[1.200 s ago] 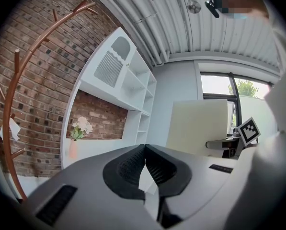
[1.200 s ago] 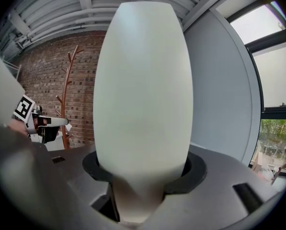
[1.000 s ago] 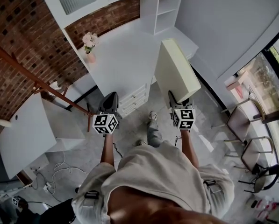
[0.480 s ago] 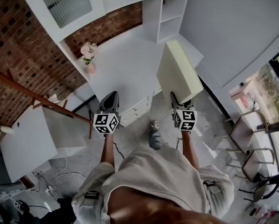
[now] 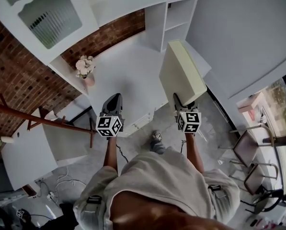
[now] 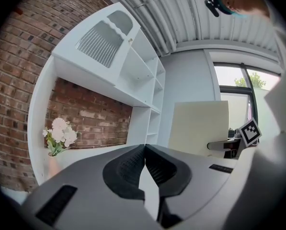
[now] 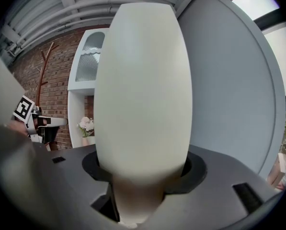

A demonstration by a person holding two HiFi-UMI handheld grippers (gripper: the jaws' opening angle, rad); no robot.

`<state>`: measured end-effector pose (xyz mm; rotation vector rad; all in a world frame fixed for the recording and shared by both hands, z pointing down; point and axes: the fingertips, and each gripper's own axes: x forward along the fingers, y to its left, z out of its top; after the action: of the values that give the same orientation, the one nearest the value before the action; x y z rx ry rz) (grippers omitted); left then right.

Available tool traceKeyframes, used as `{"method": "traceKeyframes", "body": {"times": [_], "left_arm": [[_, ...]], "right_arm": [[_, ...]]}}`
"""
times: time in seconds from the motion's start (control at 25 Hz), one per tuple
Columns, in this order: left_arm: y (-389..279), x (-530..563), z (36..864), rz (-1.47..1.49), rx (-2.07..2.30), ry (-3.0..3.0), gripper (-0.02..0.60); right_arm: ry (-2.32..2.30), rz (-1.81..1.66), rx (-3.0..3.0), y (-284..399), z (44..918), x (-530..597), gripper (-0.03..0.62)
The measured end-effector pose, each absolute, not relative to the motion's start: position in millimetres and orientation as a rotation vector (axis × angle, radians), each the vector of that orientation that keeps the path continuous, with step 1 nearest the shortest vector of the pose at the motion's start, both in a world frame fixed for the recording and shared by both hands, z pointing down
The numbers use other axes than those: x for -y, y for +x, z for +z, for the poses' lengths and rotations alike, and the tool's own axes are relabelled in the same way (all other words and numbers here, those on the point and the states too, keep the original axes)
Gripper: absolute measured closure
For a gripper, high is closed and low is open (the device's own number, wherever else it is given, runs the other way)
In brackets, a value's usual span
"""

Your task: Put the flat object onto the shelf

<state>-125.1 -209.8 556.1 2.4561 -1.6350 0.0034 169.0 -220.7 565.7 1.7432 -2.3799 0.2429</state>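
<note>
A pale cream flat slab (image 5: 181, 73) stands on edge, with my right gripper (image 5: 182, 101) shut on its near end. In the right gripper view the slab (image 7: 143, 90) fills the middle and sits wedged between the jaws of the right gripper (image 7: 142, 174). To its left my left gripper (image 5: 112, 102) is held level, shut and holding nothing; its closed tips (image 6: 145, 147) point at the white desk. The white shelf unit (image 5: 178, 13) with open compartments rises at the desk's far right corner, beyond the slab. From the left gripper view the slab (image 6: 199, 126) stands right of the shelf unit (image 6: 152, 95).
A white desk top (image 5: 128, 66) lies ahead below both grippers, with a pink vase of flowers (image 5: 85, 70) at its left. A glass-door cabinet (image 5: 47, 13) hangs above it. A brown coat stand (image 5: 37, 119) and white table (image 5: 23, 152) are left; chairs (image 5: 250, 138) right.
The desk, shelf unit and cabinet have drawn closer in the head view as the person stepped forward. Both grippers keep their pose, the slab still in the right one.
</note>
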Motion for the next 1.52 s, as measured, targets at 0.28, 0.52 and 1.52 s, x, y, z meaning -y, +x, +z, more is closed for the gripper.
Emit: {"method": "traceKeyframes", "body": {"times": [0.28, 0.52, 1.52], "left_arm": [[-106.2, 270.4, 550.2, 0.014, 1.646, 2.453, 0.566], [-93.8, 315.4, 550.3, 0.026, 1.664, 2.444, 0.566], [-73.0, 360.2, 553.9, 0.062, 1.778, 2.369, 0.566]], "right_arm": [[1.72, 0.251, 2.406, 180.4, 564.2, 286.8, 0.318], [1.68, 0.248, 2.431, 188.2, 565.1, 333.6, 0.318], [1.555, 0.27, 2.525, 201.2, 573.4, 402.9, 0.318]]}}
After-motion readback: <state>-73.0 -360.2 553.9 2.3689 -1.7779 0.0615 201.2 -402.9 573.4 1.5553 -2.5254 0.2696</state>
